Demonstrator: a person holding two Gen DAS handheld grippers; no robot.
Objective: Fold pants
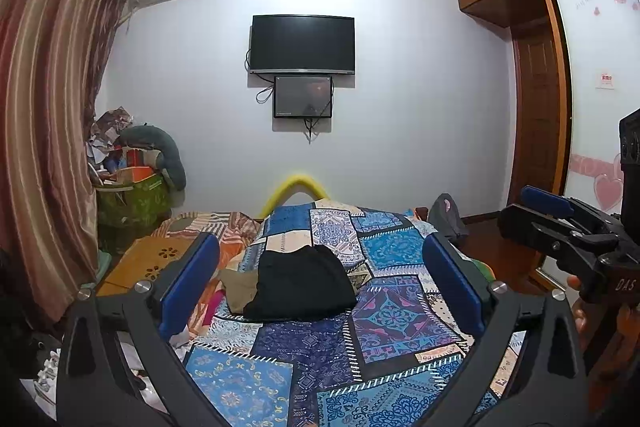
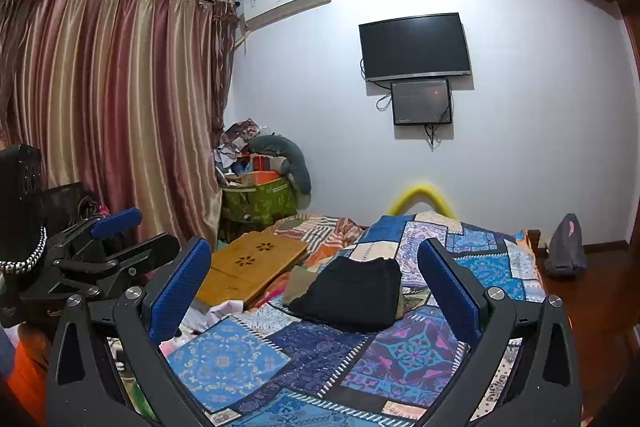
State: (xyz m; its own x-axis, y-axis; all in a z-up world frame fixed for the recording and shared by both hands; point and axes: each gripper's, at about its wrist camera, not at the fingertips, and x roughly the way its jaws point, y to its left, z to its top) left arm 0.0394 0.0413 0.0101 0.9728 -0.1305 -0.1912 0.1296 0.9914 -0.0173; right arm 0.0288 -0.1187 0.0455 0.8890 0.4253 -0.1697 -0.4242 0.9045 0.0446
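Black pants [image 1: 302,283] lie folded in a compact stack on the blue patchwork bedspread [image 1: 320,355], partly over an olive-brown garment [image 1: 239,289]. They also show in the right wrist view [image 2: 352,293]. My left gripper [image 1: 320,275] is open and empty, held well above and short of the pants. My right gripper [image 2: 316,279] is open and empty too, also back from the pants. The right gripper shows at the right edge of the left wrist view [image 1: 560,223]; the left gripper shows at the left edge of the right wrist view [image 2: 128,235].
A wooden lap desk [image 2: 248,267] lies on the bed left of the pants. A green bin of clutter [image 2: 260,203] stands in the corner by the curtain [image 2: 112,115]. A grey bag [image 2: 566,247] sits on the floor at the right. A TV [image 1: 302,43] hangs on the far wall.
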